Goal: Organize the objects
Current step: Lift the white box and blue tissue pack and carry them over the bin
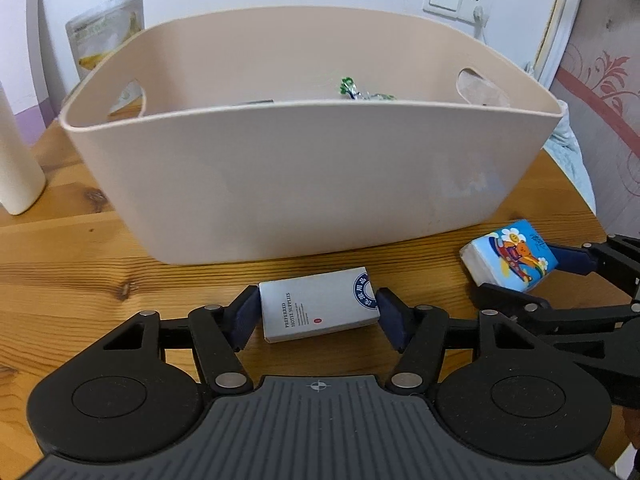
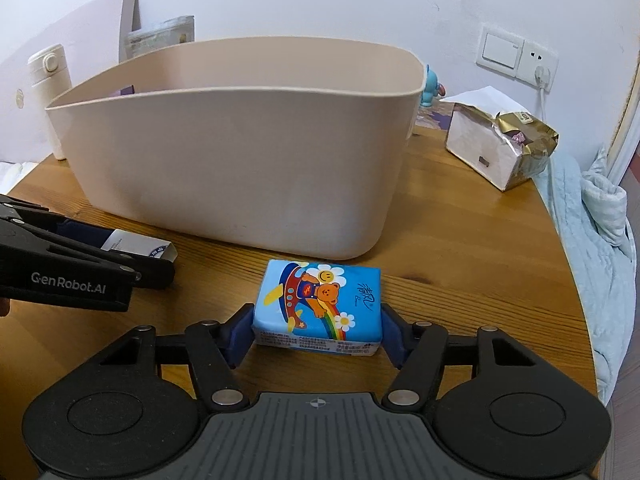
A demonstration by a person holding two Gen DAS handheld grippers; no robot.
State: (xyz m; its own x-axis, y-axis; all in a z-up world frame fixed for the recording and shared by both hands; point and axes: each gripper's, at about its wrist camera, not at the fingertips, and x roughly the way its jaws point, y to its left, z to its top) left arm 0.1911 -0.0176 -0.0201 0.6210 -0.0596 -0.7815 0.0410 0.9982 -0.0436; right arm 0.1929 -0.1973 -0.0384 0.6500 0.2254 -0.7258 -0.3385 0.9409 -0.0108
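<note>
A beige plastic basket (image 1: 312, 184) with handle holes stands on the wooden table (image 1: 80, 276); it also shows in the right wrist view (image 2: 240, 168). My left gripper (image 1: 318, 312) is shut on a grey-white box (image 1: 316, 306) printed "Preferred Hotel Supplies", which rests on the table in front of the basket. My right gripper (image 2: 318, 326) is shut on a blue tissue pack (image 2: 320, 304) with a cartoon bear, also on the table. The pack (image 1: 510, 258) and right gripper show at the right of the left wrist view. The box (image 2: 140, 248) and left gripper show at the left of the right wrist view.
Inside the basket lie a green-and-silver wrapper (image 1: 352, 90) and a dark item. A cream bottle (image 1: 16, 160) stands at the left, a snack pouch (image 1: 108, 32) behind. A white box with gold foil (image 2: 500, 148) sits at the right. The round table edge (image 2: 576, 280) borders light-blue cloth.
</note>
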